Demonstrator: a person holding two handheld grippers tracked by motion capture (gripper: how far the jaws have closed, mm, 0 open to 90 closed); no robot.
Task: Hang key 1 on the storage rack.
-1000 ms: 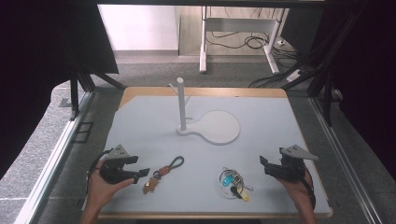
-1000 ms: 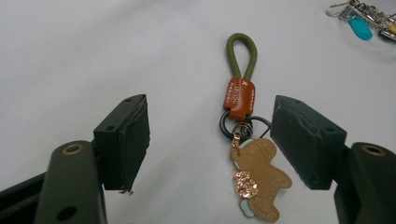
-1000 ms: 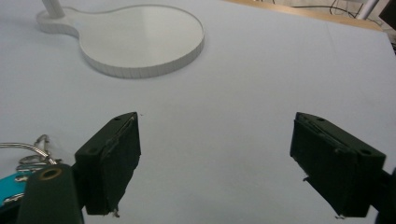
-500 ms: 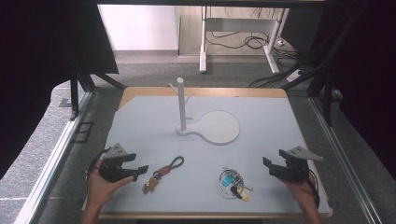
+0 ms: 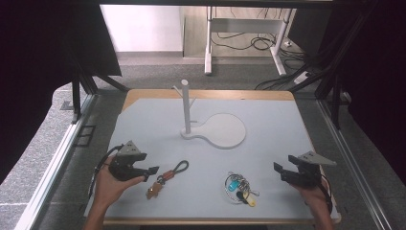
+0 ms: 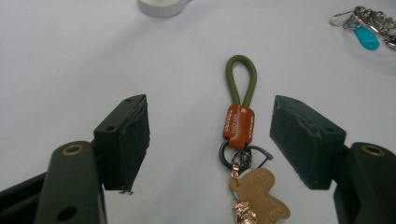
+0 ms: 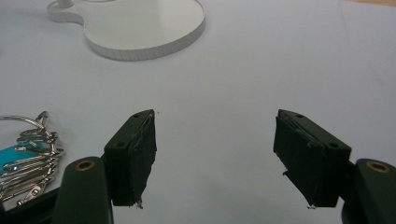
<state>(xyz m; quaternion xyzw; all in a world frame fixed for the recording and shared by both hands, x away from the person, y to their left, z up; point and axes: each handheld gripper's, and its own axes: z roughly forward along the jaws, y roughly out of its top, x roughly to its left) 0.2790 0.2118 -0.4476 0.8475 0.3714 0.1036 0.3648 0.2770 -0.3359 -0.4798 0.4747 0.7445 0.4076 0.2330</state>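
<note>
On the pale bench (image 5: 287, 124) the left gripper (image 5: 149, 171) sits low near the front left corner, its jaws spread wide with nothing pressed between them. Just ahead of it lies the leather keychain (image 6: 239, 126): a green cord loop, a brown leather tab, a dark ring and a small tan gingerbread-man charm (the charm end lies nearest the gripper). In the left gripper view the keychain lies between the two jaws but touches neither. The right gripper (image 5: 278, 171) hovers at the front right, jaws also apart and empty, having just narrowed slightly. The bunch of keys (image 5: 238, 184) with a blue tag lies near it, to its left. The white stand (image 5: 210, 127) stands farther back, mid-bench.
</note>
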